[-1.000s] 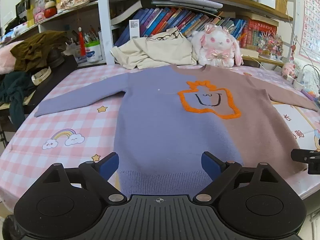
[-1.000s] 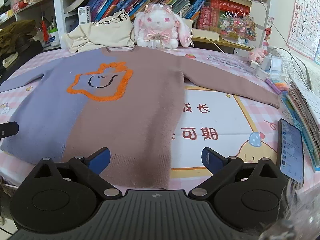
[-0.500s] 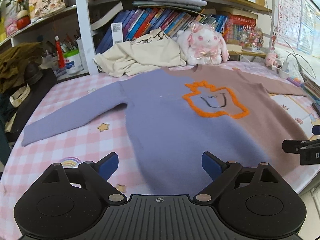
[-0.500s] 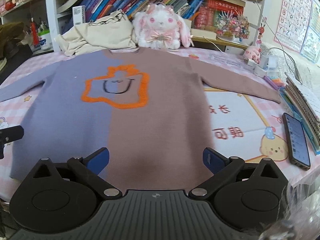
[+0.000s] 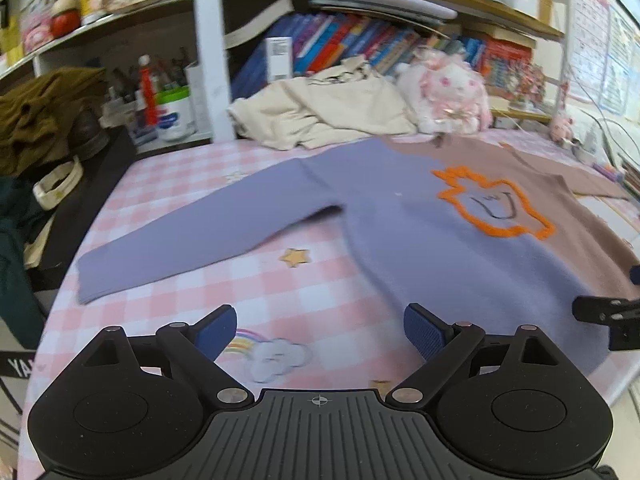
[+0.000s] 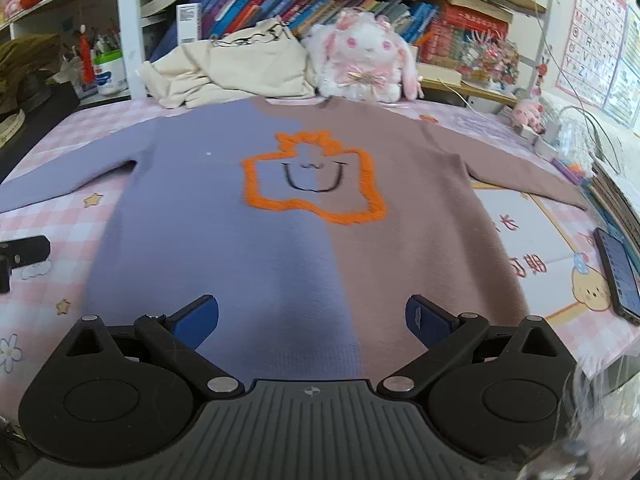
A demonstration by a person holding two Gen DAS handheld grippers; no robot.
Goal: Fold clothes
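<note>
Lilac-and-brown knit sweater w/ orange fuzzy outline (image 6: 304,216) flat, face up, sleeves out, centre of pink checked table (image 5: 248,280) = ready to fold | L gripper (image 5: 320,330) jaws wide, empty, lilac sleeve (image 5: 192,236) at 11 o'clock | R gripper (image 6: 312,318) jaws wide, empty, over hem | none folded yet

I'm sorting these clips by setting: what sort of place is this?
Most likely a home, perhaps a child's room or study corner. A two-tone sweater lies flat on a pink checked cartoon tablecloth; behind it stand crowded bookshelves, a plush bunny and an alphabet poster.
</note>
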